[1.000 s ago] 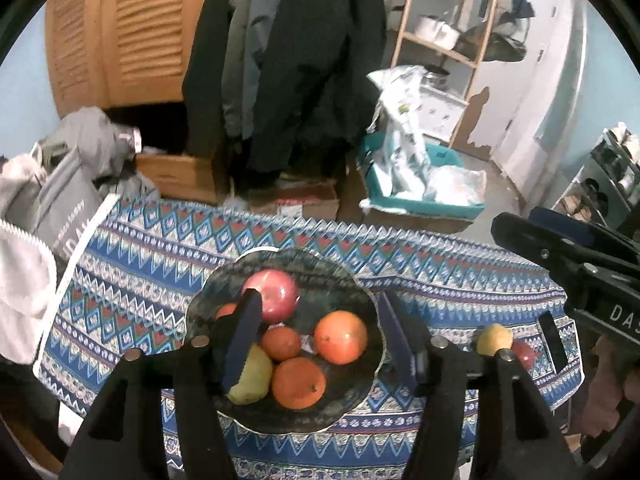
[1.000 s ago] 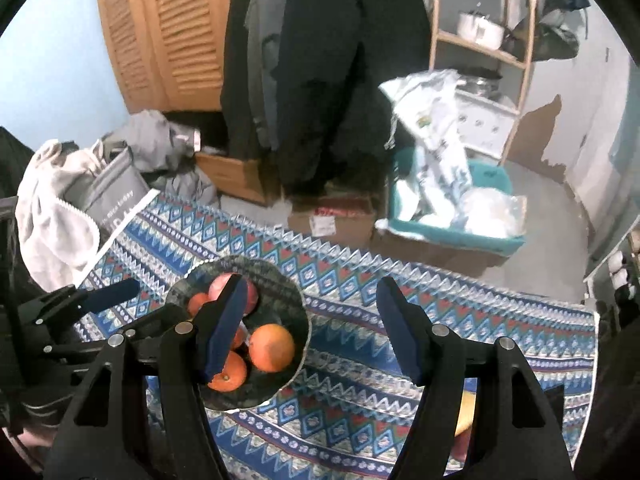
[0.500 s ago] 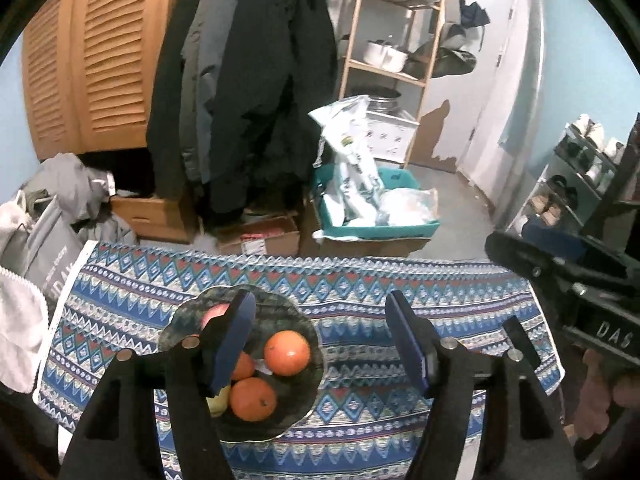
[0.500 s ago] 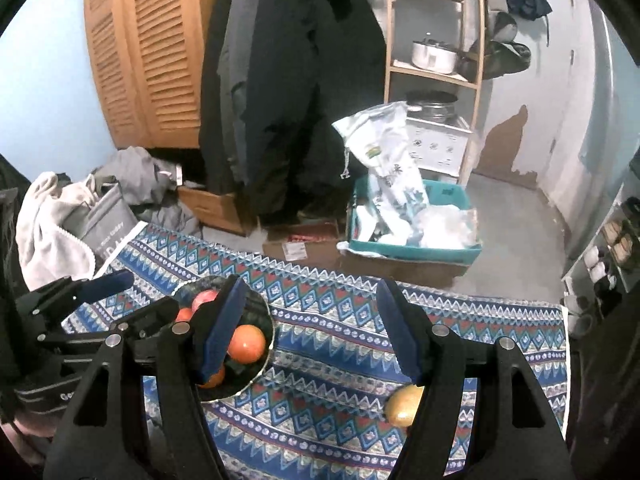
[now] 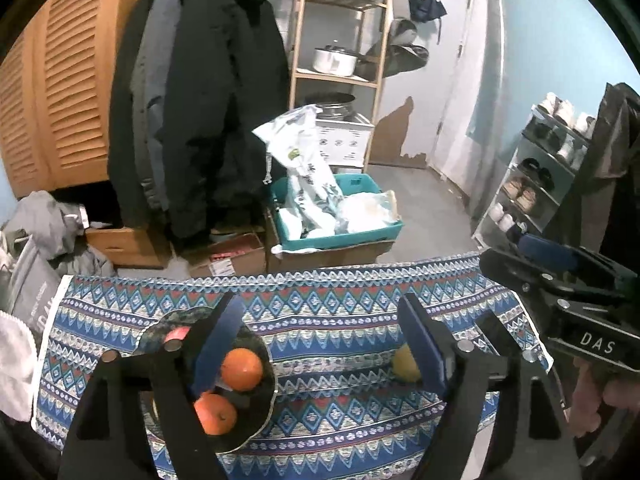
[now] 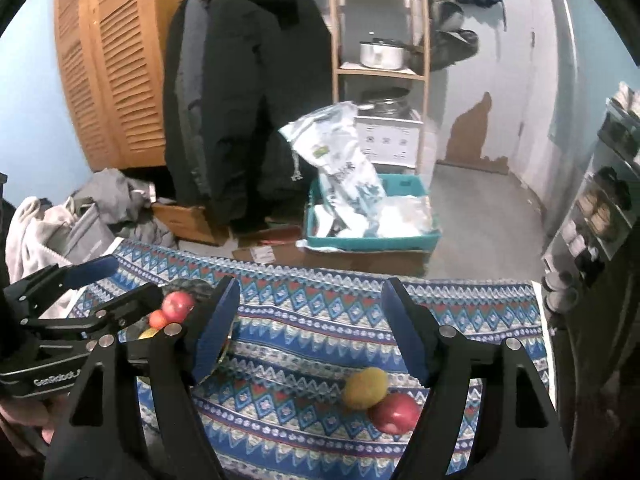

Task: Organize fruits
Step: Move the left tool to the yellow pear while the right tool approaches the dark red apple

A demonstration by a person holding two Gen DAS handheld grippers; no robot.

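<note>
blue-padded left tongs opening, empty, over patterned cloth, right tongs opening, nothing between

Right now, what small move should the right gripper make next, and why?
Probably ease the right gripper, jaws opening and empty, down over the lemon. It and the apple lie touching on the cloth, outside the bowl.
</note>
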